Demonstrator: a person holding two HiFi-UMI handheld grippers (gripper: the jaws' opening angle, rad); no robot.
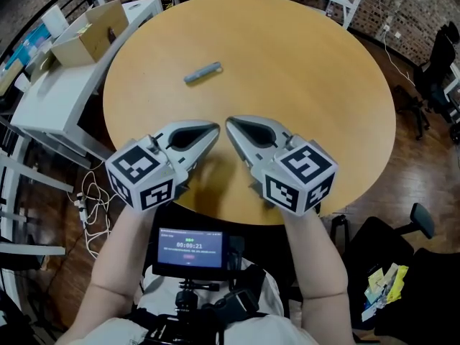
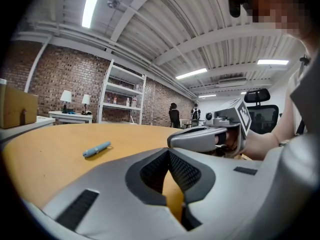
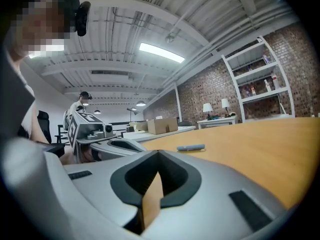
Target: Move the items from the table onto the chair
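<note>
A slim blue-grey pen [image 1: 203, 72] lies alone on the round wooden table [image 1: 309, 70], a little left of its middle. It also shows in the left gripper view as a pen [image 2: 96, 149] and in the right gripper view as a pen [image 3: 190, 147]. My left gripper [image 1: 214, 129] and right gripper [image 1: 230, 123] hover side by side over the table's near edge, tips angled toward each other and well short of the pen. Both have their jaws together with nothing between them.
A cardboard box [image 1: 90, 31] sits on a white desk [image 1: 50, 99] to the table's left. A black office chair [image 1: 402, 246] with papers on it stands at the lower right; another chair [image 1: 440, 63] at the far right. Cables [image 1: 86, 203] lie on the floor.
</note>
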